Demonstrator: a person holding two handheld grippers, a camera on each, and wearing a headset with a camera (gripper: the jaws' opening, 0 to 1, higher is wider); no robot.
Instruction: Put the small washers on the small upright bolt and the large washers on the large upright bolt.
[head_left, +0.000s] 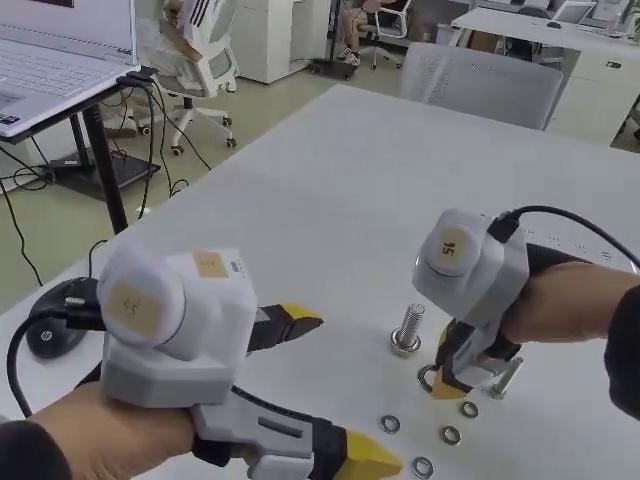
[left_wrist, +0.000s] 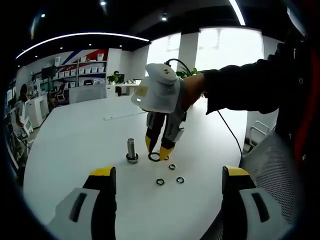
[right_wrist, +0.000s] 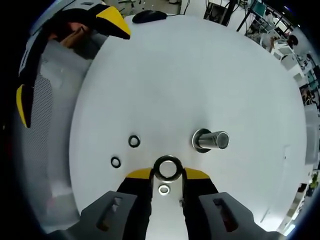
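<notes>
The right gripper (head_left: 447, 383) is pointing its tips down at the desk (head_left: 330, 200), narrowed around one large washer (right_wrist: 167, 157) and holding it between its two yellow tips; one large bolt (head_left: 407, 330) is standing upright just beside this gripper, on the side towards the left gripper, not touching the washer; a second, thinner bolt (head_left: 506, 377) is showing just beside the right gripper on its other side, partly hidden, and I cannot tell whether it is standing straight. Four small washers (head_left: 390, 424) are lying flat on the desk near the right gripper's tips in the head view, each apart from the others; in the right gripper view one of them is lying between that gripper's jaws, just behind the large washer. The left gripper (head_left: 338, 388) is hovering above the desk with its jaws spread wide and nothing between them, well apart from the bolts and facing the right gripper.
</notes>
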